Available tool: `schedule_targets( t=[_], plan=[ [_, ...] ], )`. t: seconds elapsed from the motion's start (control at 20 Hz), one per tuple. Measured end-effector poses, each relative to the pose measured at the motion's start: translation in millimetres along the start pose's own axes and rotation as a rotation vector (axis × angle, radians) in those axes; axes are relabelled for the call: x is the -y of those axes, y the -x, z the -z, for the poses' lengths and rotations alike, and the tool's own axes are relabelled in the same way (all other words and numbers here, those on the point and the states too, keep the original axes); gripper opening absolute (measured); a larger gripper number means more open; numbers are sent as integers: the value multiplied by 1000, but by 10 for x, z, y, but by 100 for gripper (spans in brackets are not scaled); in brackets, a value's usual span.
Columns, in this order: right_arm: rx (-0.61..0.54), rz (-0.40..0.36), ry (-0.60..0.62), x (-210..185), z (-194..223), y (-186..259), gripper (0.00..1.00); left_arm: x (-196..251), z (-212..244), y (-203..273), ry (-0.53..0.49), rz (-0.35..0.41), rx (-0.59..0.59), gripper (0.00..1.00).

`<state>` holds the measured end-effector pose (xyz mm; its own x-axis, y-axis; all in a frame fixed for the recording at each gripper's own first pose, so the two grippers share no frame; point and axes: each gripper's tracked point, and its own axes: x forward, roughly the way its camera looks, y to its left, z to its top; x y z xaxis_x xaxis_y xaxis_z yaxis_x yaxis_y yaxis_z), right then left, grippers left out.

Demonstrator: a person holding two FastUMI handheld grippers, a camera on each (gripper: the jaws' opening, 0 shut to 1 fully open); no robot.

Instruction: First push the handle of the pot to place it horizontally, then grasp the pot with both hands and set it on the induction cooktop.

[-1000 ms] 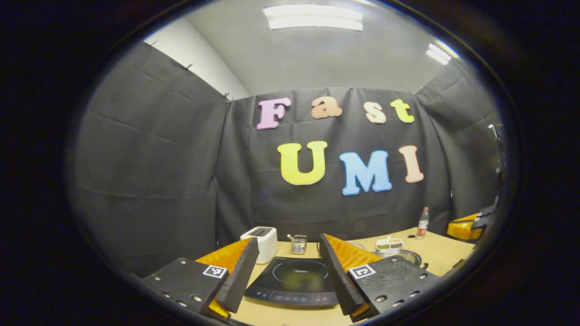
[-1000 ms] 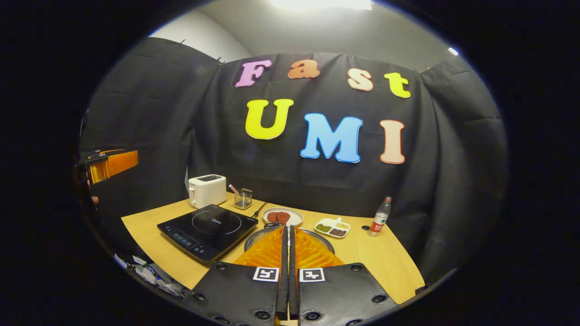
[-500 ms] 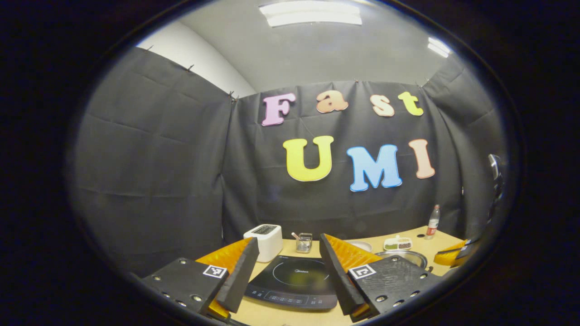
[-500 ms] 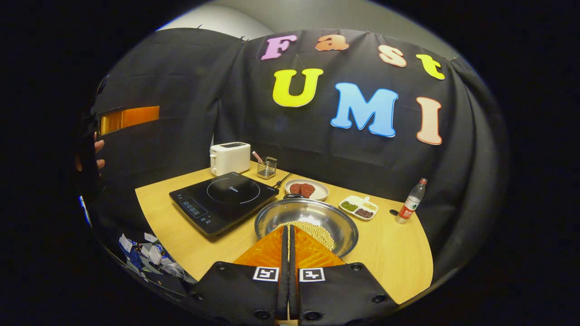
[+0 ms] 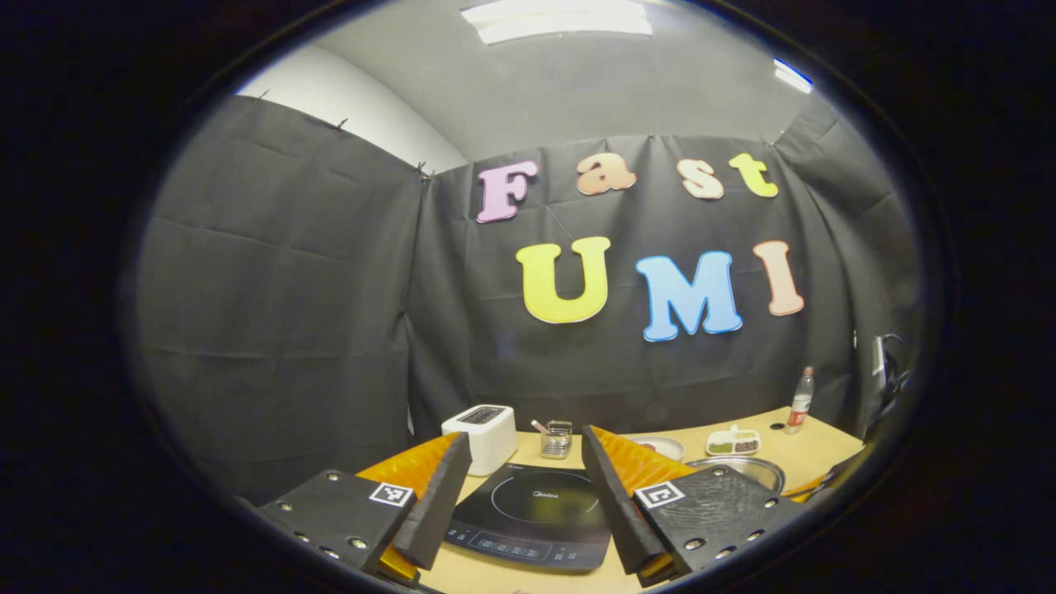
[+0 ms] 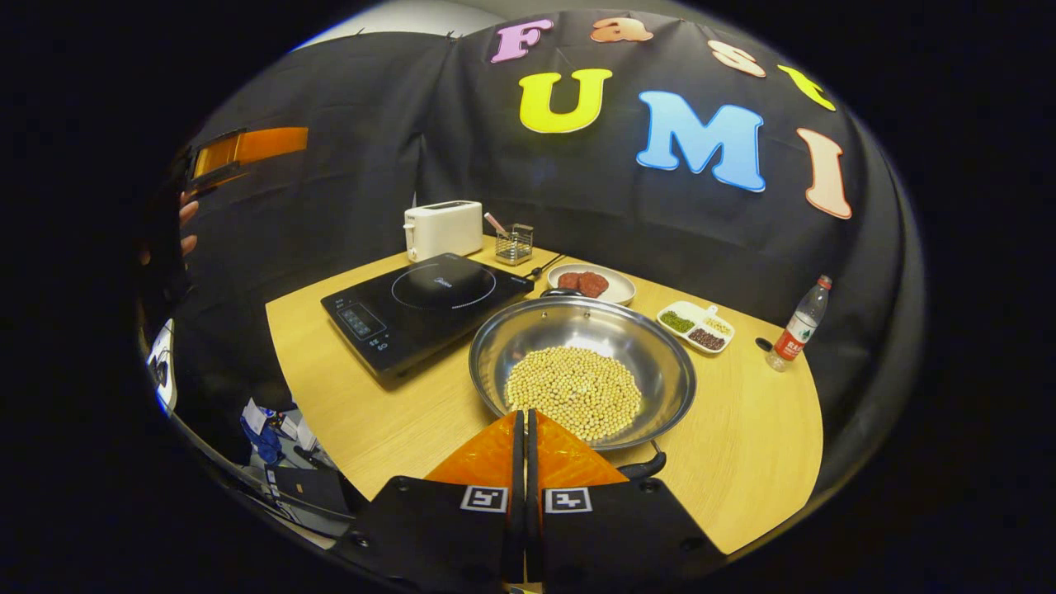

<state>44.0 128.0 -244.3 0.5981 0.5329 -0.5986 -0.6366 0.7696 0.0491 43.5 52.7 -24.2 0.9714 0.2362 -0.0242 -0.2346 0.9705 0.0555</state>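
A wide steel pot [image 6: 635, 346] holding pale beans [image 6: 573, 388] sits on the wooden table [image 6: 742, 462], right of the black induction cooktop [image 6: 429, 301]. One dark handle [image 6: 561, 292] shows at its far rim, and another handle [image 6: 645, 469] at the near rim. My right gripper [image 6: 521, 417] is shut with nothing in it, hovering over the pot's near rim just left of that near handle. My left gripper [image 5: 524, 441] is open above the table's near side, facing the cooktop [image 5: 536, 516]; the pot [image 5: 742, 469] lies to its right. The left gripper [image 6: 247, 147] and a hand [image 6: 188, 223] are at the far left in the right gripper view.
A white toaster [image 6: 443, 229] and a small wire holder [image 6: 514, 243] stand behind the cooktop. A plate of red food [image 6: 590, 285], a divided dish [image 6: 695, 326] and a bottle [image 6: 800, 322] sit behind and right of the pot. Clutter lies below the table's left edge.
The right gripper has risen and tipped downward toward the pot, staying shut, so the pot and its beans now show whole. The left gripper drifted slightly and stays open.
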Motion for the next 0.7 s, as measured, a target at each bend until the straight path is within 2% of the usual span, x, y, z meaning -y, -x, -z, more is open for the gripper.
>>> schedule_targets(
  t=[0.1, 0.15, 0.3, 0.4, 0.7],
  plan=[
    [-31, -24, -2, 3, 102, -68, 2, 30, 24, -43, -7, -7, -7, 82],
    [-47, -33, -1, -2, 156, -108, 2, 36, 44, -60, -11, -13, -10, 79],
    [-86, -58, 1, -20, 301, -196, 4, 39, 58, -64, -13, -27, -17, 79],
    [-122, -68, 0, -6, 402, -244, 2, 59, 92, -76, -11, -32, -24, 82],
    [-187, -29, -18, 194, 594, -340, 3, 139, 151, -150, -7, -34, -34, 80]
  ],
)
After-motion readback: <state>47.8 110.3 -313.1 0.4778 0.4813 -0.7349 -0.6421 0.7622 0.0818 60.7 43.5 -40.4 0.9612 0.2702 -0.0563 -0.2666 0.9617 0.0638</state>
